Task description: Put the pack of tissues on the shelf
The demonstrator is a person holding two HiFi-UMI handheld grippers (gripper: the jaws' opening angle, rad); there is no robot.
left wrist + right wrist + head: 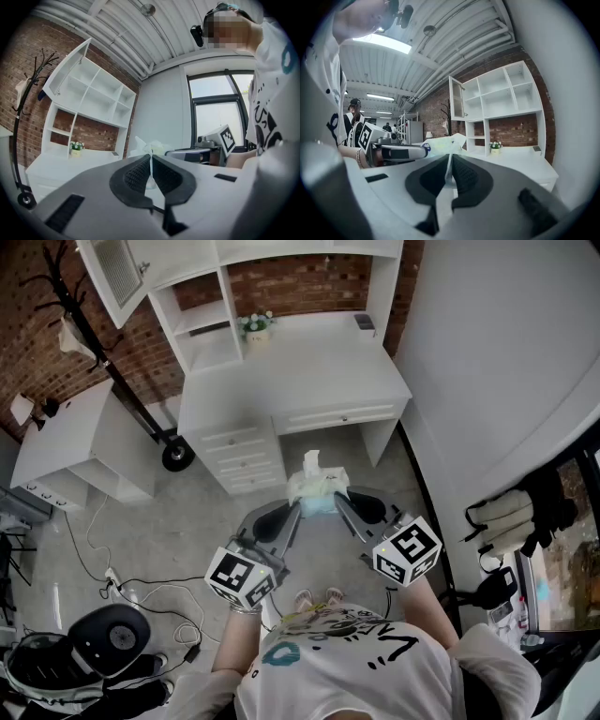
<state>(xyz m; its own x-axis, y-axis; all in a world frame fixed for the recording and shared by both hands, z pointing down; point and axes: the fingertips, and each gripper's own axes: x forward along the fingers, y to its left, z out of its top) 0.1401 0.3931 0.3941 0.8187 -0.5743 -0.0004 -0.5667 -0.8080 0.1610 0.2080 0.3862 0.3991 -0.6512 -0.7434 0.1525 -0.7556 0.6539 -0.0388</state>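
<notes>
The pack of tissues (317,489), pale green-white with one tissue sticking up, hangs in the air in front of the white desk, held from both sides. My left gripper (297,505) is shut on the wrapper's left edge, a thin sheet pinched between its pads (151,164). My right gripper (338,500) is shut on the right edge, wrapper pinched likewise (449,165). The white shelf unit (211,310) with open compartments stands on the desk's back left; it also shows as the shelf unit (86,101) and the shelf unit (501,101) in the gripper views.
A white desk (300,371) with drawers (242,456) stands ahead, bearing a small flower pot (255,329) and a small grey object (364,322). A coat stand (112,371) and a low white cabinet (70,442) are at left. Cables (141,592) lie on the floor.
</notes>
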